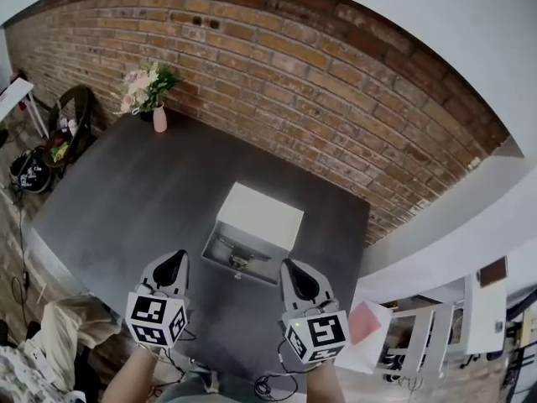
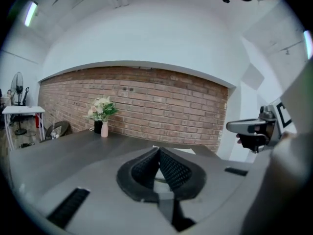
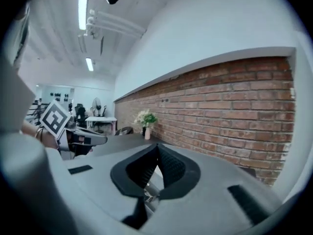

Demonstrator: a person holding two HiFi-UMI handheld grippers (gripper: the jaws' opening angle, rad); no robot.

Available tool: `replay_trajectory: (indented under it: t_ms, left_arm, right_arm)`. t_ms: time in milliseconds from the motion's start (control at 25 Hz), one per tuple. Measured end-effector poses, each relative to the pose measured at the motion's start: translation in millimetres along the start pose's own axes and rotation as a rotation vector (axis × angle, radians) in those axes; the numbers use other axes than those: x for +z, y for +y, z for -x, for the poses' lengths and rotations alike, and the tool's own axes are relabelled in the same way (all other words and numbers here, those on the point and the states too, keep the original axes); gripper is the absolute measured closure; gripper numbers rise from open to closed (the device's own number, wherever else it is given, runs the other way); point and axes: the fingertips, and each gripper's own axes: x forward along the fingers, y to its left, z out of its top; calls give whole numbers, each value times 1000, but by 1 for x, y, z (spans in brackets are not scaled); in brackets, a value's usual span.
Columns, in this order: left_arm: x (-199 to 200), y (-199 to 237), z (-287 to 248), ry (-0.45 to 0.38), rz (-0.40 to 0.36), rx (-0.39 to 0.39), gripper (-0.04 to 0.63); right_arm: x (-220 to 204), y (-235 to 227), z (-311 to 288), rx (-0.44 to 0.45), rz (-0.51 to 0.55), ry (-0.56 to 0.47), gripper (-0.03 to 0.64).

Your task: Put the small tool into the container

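Note:
An open white container (image 1: 220,240) stands near the front of the dark table (image 1: 143,191), its lid (image 1: 262,215) tipped up at the back. A small metal tool (image 1: 239,261) lies inside it near the front wall. My left gripper (image 1: 175,259) hovers just left of the container's front corner, jaws shut and empty; in the left gripper view the left gripper (image 2: 157,149) shows its tips meeting. My right gripper (image 1: 292,265) hangs at the container's right front corner, also shut with nothing between its pads, and its tips touch in the right gripper view (image 3: 157,146).
A pink vase of flowers (image 1: 152,95) stands at the table's far corner. A brick wall (image 1: 336,107) runs behind the table. A chair and clutter (image 1: 50,141) sit left of the table. A white and pink box (image 1: 369,332) lies off the table's right front corner.

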Motion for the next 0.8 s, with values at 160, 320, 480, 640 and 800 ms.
replay_trajectory:
  t_ms: [160,320,480,640,800]
  left_arm:
    - [45,-21,1,-95,-77,-53,591]
    - [69,-35,10,-153,-131,-64,591]
    - [69,-42,16,-159,-128,-63,591]
    - [58,-50,19,-140,-116,-77,591]
    - [55,-54,20,-137,-112,-87,591]
  right_arm:
    - [9,-23,39,-248,-75,-91,612]
    - [8,-37,74,-423,-152,-138,614]
    - [2,-37,95,-509,-162,-137,614]
    - [-3,-32,101,-524,-149,-125,614]
    - [-3,-29,102,-519,-156,-103,614]
